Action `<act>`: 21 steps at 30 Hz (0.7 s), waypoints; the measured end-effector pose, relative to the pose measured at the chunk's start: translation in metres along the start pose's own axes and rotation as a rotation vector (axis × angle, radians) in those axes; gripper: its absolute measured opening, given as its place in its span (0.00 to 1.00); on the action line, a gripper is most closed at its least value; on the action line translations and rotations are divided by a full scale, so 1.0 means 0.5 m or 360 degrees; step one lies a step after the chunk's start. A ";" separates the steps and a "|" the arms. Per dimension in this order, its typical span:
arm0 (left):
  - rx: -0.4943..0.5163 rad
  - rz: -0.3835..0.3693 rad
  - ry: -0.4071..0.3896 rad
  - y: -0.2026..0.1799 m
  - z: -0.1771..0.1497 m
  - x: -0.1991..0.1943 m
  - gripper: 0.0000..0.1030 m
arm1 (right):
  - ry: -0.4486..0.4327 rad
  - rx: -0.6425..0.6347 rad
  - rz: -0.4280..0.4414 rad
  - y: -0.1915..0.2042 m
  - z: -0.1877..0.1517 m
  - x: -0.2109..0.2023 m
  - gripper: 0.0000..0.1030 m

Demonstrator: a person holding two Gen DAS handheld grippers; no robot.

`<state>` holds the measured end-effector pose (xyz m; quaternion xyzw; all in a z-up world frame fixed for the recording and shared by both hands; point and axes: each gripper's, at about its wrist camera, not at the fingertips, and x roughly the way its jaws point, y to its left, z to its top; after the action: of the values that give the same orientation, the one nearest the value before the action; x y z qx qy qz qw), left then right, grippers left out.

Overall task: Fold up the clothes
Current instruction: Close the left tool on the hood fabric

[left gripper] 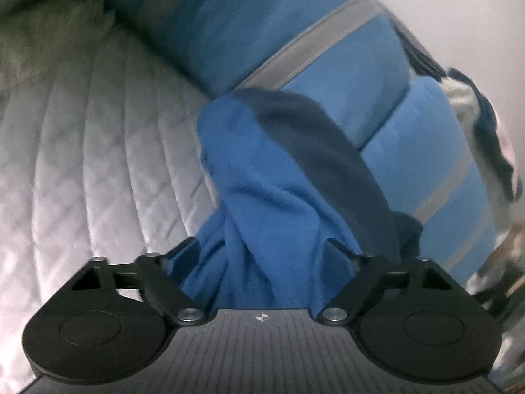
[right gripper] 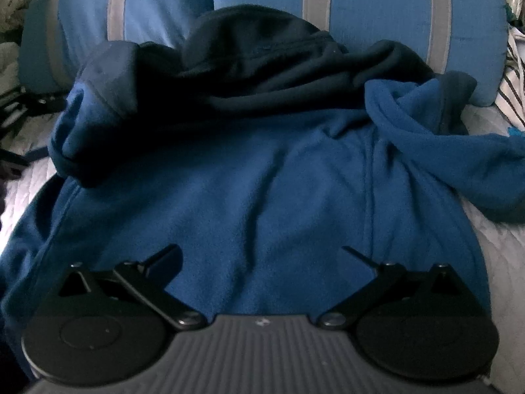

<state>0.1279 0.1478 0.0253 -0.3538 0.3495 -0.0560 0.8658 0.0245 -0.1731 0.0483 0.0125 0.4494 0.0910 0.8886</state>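
Left gripper [left gripper: 262, 246] part-closed round bunched blue fleece [left gripper: 262, 197]; right gripper [right gripper: 261, 252] wide, empty, over quilted bedspread [left gripper: 82, 164].

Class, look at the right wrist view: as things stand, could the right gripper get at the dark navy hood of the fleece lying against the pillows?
Probably yes. The right gripper hangs open over the blue fleece body, and the navy hood lies uncovered straight ahead, in front of the striped pillows. Nothing stands between them; it would need to reach forward across the fleece.

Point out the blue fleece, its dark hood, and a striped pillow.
blue fleece [right gripper: 262, 190], right wrist view, flat middle of the body.
dark hood [right gripper: 256, 49], right wrist view, rounded top.
striped pillow [right gripper: 377, 10], right wrist view, blue panel.
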 end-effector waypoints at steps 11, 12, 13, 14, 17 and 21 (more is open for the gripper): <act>0.0499 0.0031 -0.0197 -0.107 -0.023 -0.033 0.06 | -0.0161 0.0062 0.0281 -0.007 -0.002 -0.046 1.00; 0.0582 -0.0001 -0.0207 -0.126 -0.027 -0.039 0.05 | -0.0199 0.0068 0.0285 -0.010 -0.001 -0.053 1.00; 0.0680 -0.0044 -0.0205 -0.145 -0.041 -0.044 0.02 | -0.0236 0.0075 0.0288 -0.014 -0.001 -0.059 1.00; 0.0777 -0.0088 -0.0203 -0.164 -0.056 -0.049 0.00 | -0.0274 0.0082 0.0292 -0.017 0.000 -0.066 1.00; 0.1044 -0.0189 -0.0152 -0.216 -0.109 -0.055 0.00 | -0.0404 0.0124 0.0302 -0.033 0.003 -0.091 1.00; 0.1281 -0.0143 -0.0135 -0.255 -0.175 -0.053 0.01 | -0.0481 0.0192 0.0281 -0.055 0.009 -0.106 1.00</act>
<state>0.0709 0.0120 0.0792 -0.0036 0.2478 -0.2114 0.9454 0.0014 -0.2088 0.0903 0.1185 0.3125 0.1385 0.9323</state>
